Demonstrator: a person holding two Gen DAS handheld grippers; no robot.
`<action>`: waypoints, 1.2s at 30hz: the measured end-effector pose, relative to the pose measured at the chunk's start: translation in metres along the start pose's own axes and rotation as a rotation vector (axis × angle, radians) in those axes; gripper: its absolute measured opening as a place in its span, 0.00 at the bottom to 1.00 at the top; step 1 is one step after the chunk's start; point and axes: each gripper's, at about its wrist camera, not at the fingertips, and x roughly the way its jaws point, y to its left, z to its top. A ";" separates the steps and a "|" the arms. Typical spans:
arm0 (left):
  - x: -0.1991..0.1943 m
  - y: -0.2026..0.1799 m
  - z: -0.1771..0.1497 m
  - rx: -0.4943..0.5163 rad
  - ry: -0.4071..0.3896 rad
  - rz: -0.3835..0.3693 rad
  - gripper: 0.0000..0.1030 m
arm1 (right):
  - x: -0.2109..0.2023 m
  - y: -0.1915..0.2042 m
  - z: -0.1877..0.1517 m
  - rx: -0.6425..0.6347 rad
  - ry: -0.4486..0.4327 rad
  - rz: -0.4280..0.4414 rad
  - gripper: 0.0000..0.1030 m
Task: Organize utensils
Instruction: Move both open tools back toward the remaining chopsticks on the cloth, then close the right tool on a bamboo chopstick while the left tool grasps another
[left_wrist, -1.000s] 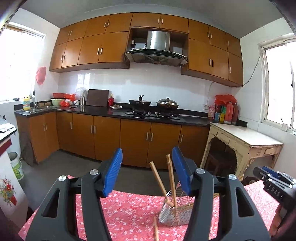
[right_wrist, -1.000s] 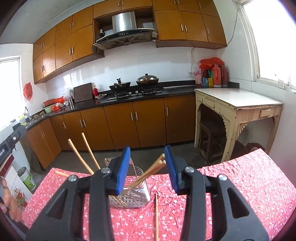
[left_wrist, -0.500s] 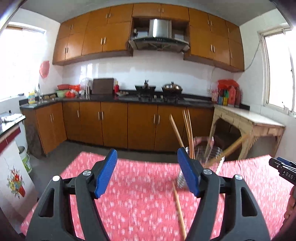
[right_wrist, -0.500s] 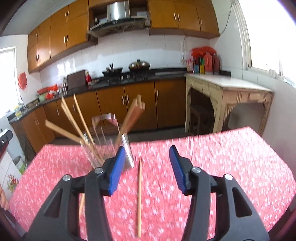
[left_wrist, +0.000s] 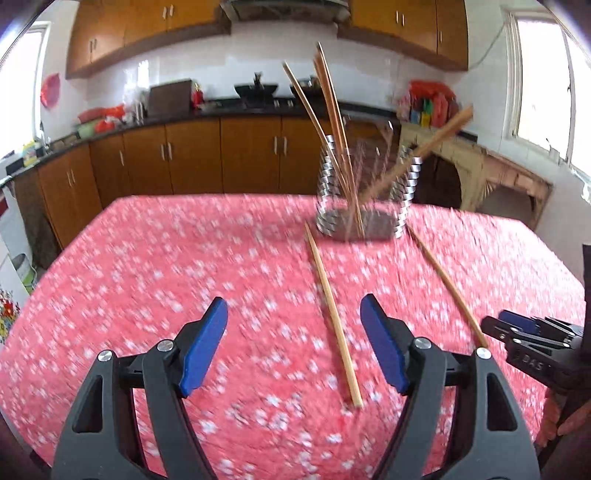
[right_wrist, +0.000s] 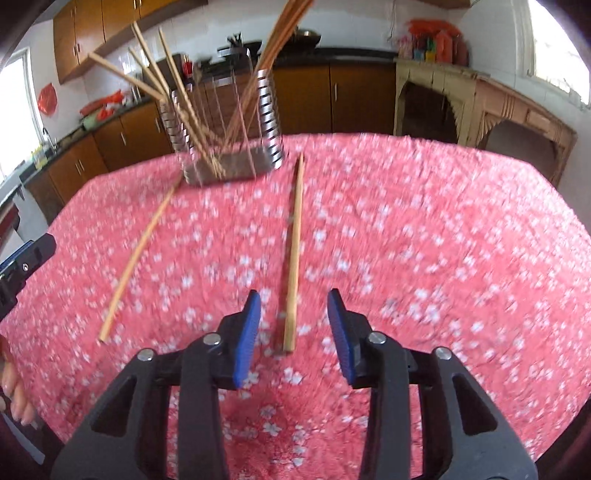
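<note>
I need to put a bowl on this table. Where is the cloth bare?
Bare: the tablecloth left of the left chopstick, and the stretch right of the right chopstick. Crowded: around the wire holder and between the two chopsticks.

Daylight floods in from overexposed windows (left_wrist: 535, 74) on both sides. Motion blur smears the tablecloth (right_wrist: 406, 229); fisheye bending, dark corners. Shadows seemingly faint.

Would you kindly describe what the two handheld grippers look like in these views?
The left gripper and right gripper look alike: black plastic triangular frames with cut-out openings, silver screws at the joints, and flat blue finger pads. No cables or sleeves are visible.
</note>
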 end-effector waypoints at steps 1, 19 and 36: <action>0.003 -0.002 -0.003 0.004 0.017 -0.005 0.71 | 0.003 0.000 -0.001 -0.005 0.009 -0.002 0.33; 0.043 -0.026 -0.025 0.030 0.176 -0.031 0.62 | 0.033 -0.063 0.029 0.205 0.055 -0.114 0.08; 0.104 0.025 0.010 0.007 0.300 0.158 0.08 | 0.049 -0.097 0.049 0.233 0.051 -0.173 0.08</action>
